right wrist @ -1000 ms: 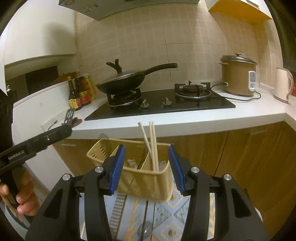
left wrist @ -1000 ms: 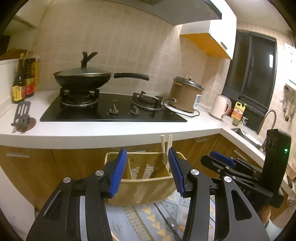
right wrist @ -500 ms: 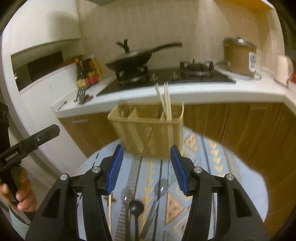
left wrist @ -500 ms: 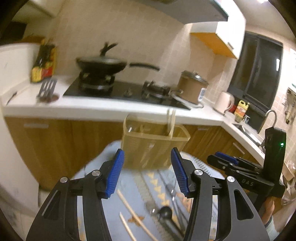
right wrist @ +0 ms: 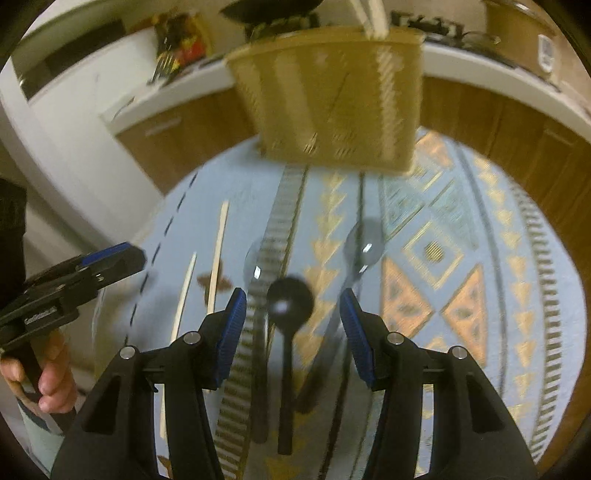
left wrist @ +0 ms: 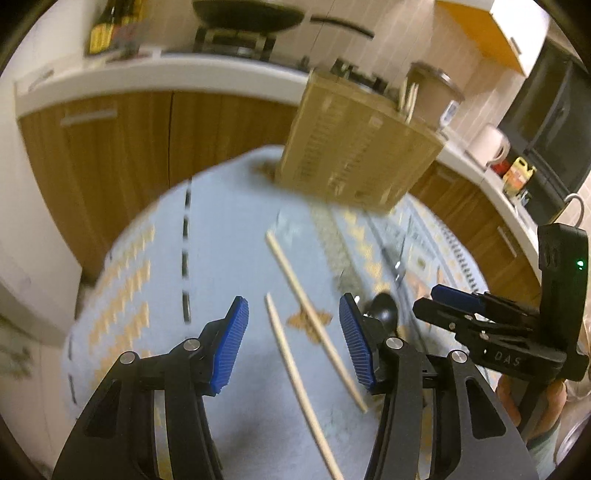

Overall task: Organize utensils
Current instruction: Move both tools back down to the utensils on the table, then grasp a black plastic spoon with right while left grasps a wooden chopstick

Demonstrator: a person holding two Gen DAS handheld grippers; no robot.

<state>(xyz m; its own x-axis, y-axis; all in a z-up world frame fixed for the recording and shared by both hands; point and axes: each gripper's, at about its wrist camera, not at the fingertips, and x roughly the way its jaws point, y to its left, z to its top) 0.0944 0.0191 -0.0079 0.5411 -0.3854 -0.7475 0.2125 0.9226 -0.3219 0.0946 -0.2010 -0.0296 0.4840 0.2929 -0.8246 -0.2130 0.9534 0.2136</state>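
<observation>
Two loose wooden chopsticks (left wrist: 314, 317) (right wrist: 218, 254) lie on a round table under a blue patterned cloth (left wrist: 221, 258) (right wrist: 480, 221). A black spoon (right wrist: 290, 302) (left wrist: 384, 314) lies beside them, with two metal spoons (right wrist: 364, 245) either side of it. A tan slotted utensil basket (left wrist: 354, 147) (right wrist: 332, 99) stands at the far edge with a few chopsticks (left wrist: 408, 96) upright in it. My left gripper (left wrist: 295, 332) (right wrist: 74, 273) hangs open above the loose chopsticks. Over the black spoon, the right gripper (right wrist: 293, 321) (left wrist: 480, 321) is open too. Neither holds anything.
Behind the table run wooden cabinets (left wrist: 147, 140) under a white counter (left wrist: 184, 70) with a hob, a wok and bottles. A rice cooker (right wrist: 517, 26), a kettle (left wrist: 493, 144) and a sink lie to the right. A hand (right wrist: 51, 373) grips the left tool.
Both grippers have sunk and tipped downward, from facing the counter and hob to looking at the cloth with its utensils. The jaws stayed open and took hold of nothing.
</observation>
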